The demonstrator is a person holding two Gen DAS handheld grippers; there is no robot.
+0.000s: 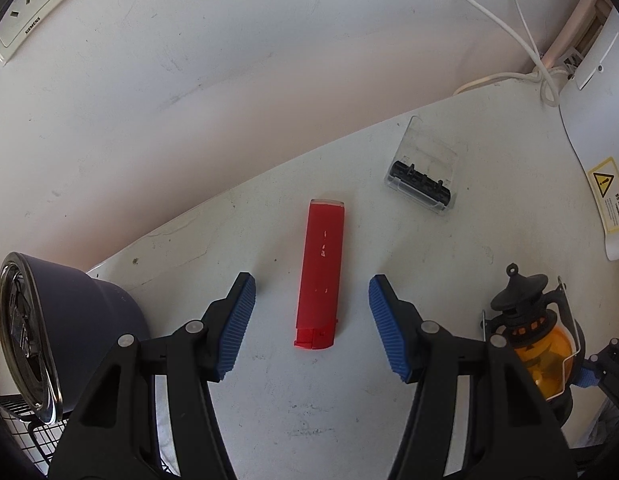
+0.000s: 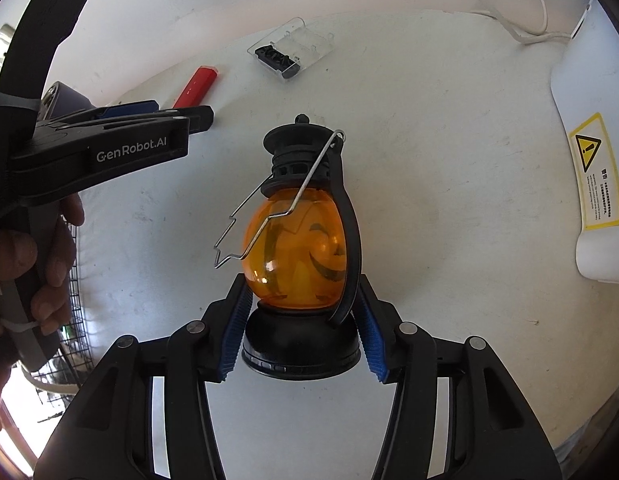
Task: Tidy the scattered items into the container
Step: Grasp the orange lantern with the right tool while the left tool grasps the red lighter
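Observation:
A red flat lighter-like stick [image 1: 319, 272] lies on the white table [image 1: 269, 400], and my left gripper [image 1: 311, 284] hangs open above it, one blue pad on each side, neither touching. The right wrist view shows the same stick [image 2: 197, 86] beyond the left gripper [image 2: 181, 116], held by a person's hand [image 2: 49, 248]. An orange lantern [image 2: 297, 248] with a black top, black base and wire handle stands upright on the table. My right gripper [image 2: 303, 280] straddles its base, jaws open with the pads just beside it. The lantern [image 1: 545, 344] also appears at the left wrist view's right edge.
A clear plastic case [image 1: 423, 172] with a black part inside lies farther back on the table. A black wire basket [image 1: 13, 420] and a dark blue pot [image 1: 89, 320] with a glass lid sit at the left. A white appliance [image 2: 589, 160] with a warning label stands right; a white cable [image 1: 521, 32] hangs behind.

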